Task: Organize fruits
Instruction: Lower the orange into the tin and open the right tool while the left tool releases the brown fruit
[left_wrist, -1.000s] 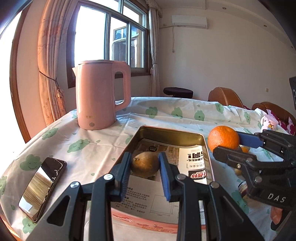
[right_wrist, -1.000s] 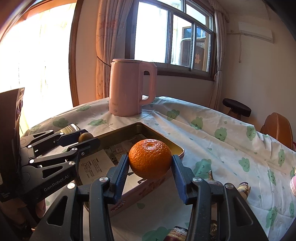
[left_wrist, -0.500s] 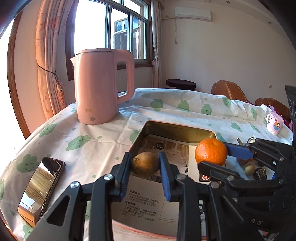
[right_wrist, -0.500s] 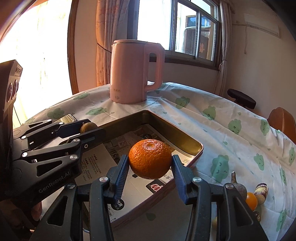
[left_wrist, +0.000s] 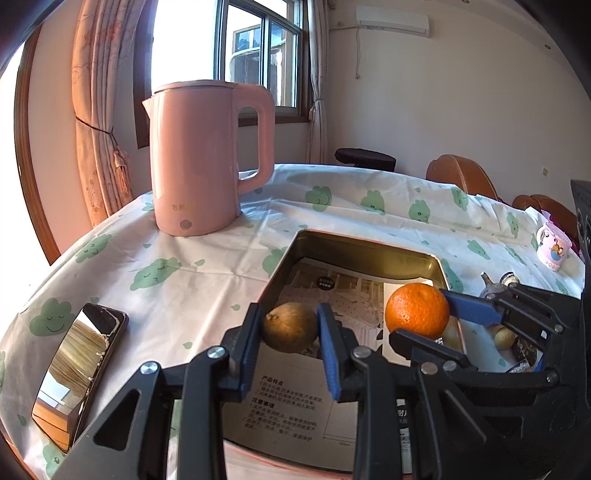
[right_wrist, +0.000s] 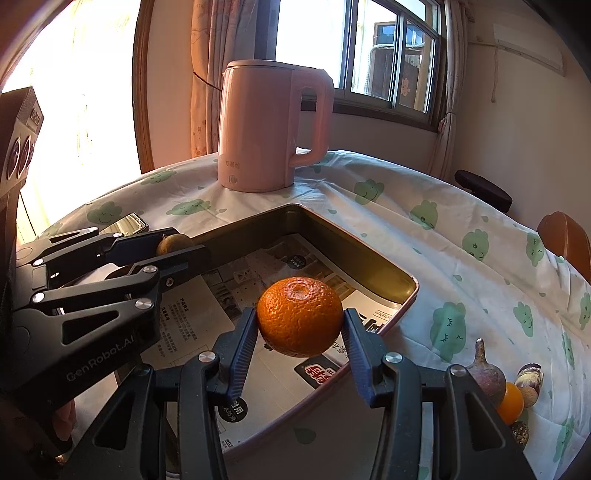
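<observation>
A round desk (left_wrist: 229, 258) covered by a white cloth printed with green clouds is seen from two wrist cameras. A shallow metal tray (left_wrist: 369, 247), lined with printed paper, lies on the cloth near the middle.

The left tongs (left_wrist: 290, 326) are clenched on a small brown fruit (left_wrist: 290, 326), which is pressed between the two blue pads and held above the near left part of the tray. In the right wrist view the same tongs (right_wrist: 173, 245) are seen from the side at the left, with the brown fruit (right_wrist: 175, 243) showing between the fingers.

The right tongs (right_wrist: 300, 317) are clenched on an orange (right_wrist: 300, 317), held above the tray's paper lining near its right edge. In the left wrist view the orange (left_wrist: 417, 314) is seen gripped at the right, just beside the brown fruit but apart from it.

A pink electric kettle (left_wrist: 207, 155) stands upright on the cloth beyond the tray, with its handle turned to the right. A phone (left_wrist: 79, 369) with a reflective screen lies flat at the left edge of the desk. To the right of the tray, a few small fruits (right_wrist: 509, 395) are gathered on the cloth, a small orange one among them. A patterned mug (left_wrist: 554, 249) stands farther right. A curtained window (right_wrist: 391, 55) is seen behind the desk.
</observation>
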